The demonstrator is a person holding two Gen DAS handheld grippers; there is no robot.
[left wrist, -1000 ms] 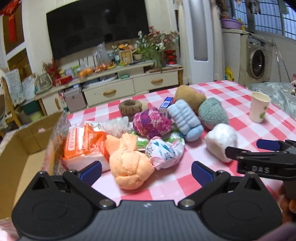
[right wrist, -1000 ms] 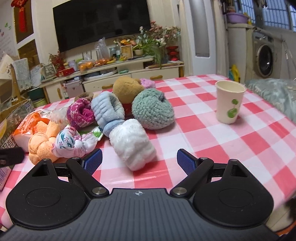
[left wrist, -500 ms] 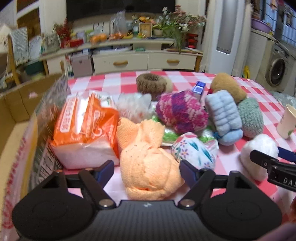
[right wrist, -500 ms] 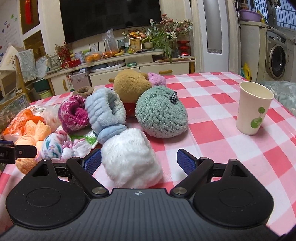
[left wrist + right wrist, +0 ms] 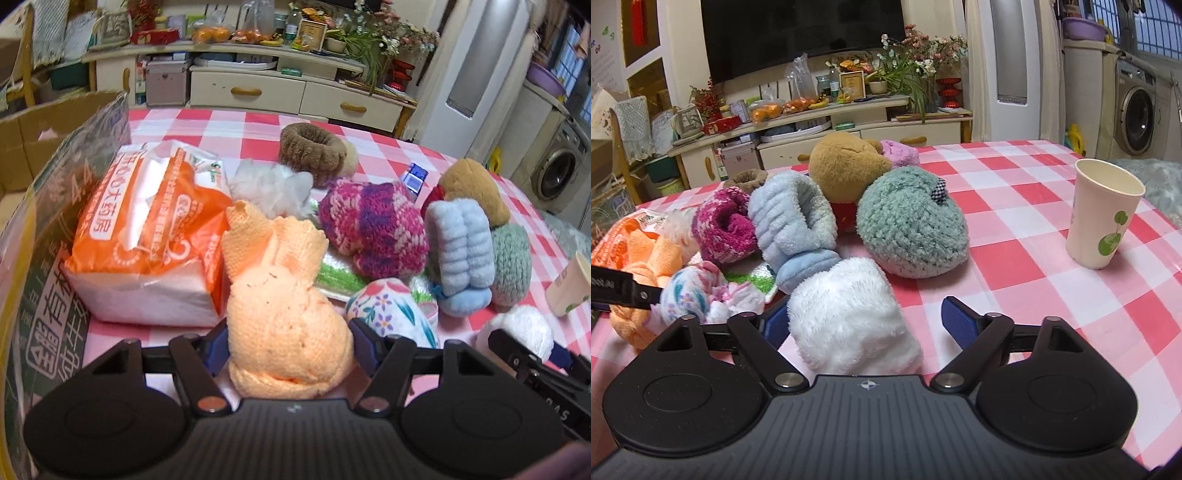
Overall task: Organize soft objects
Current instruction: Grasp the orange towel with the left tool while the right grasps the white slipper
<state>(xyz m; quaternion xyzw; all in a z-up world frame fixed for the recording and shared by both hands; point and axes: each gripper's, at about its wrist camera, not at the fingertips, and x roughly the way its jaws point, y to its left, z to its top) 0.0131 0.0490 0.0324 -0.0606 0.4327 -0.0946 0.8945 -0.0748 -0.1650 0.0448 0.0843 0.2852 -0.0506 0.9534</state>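
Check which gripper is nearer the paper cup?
Right. The right gripper straddles the white fluffy sock, with the paper cup ahead to its right. The left gripper, around the orange knit bundle, sits farther left.

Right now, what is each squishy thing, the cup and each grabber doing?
Left gripper: closing around the orange knitted bundle.
Right gripper: open around the white fluffy roll.
White paper cup: upright, looks empty.
Orange tissue pack: torn open.
Light blue fleece roll: rolled, lying sideways.

A paper cup [image 5: 1102, 218] stands on checked tablecloth [image 5: 1015, 229].
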